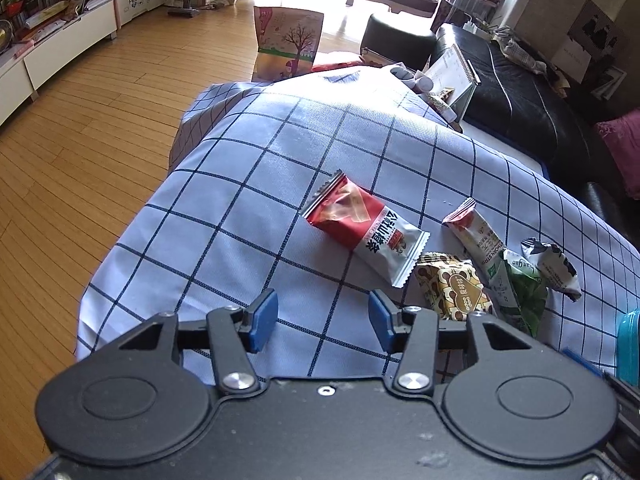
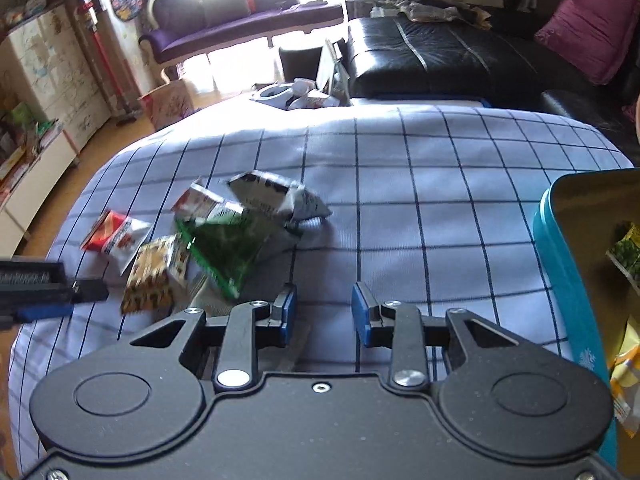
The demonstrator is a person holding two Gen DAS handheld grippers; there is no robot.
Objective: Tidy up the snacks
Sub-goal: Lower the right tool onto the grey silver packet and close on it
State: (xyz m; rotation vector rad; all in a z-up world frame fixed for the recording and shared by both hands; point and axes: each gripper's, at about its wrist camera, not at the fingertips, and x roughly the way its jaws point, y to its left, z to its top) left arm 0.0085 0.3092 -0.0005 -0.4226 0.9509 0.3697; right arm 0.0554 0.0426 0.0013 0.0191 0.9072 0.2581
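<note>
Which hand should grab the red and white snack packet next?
Probably left. The open left gripper points almost straight at the red and white snack packet; the right gripper is open beside the teal tin, further off.

Glossy foil snack packets [image 1: 362, 227] lie on matt checked cloth [image 1: 248, 184] beside a smooth teal tin [image 2: 568, 264].

The surface [image 1: 248, 216] is covered in pale blue cloth crossed by a dark navy grid. A red and white packet [image 1: 362, 228] is seen beside a brown and cream patterned packet [image 1: 452, 286], a green packet [image 1: 520, 296] and a white and black one [image 1: 554, 266]. The tin [image 2: 568, 280] is shown in teal, its inside seemingly gold. The hand-held gripper pads [image 1: 266, 316] are coloured blue on black bodies.
</note>
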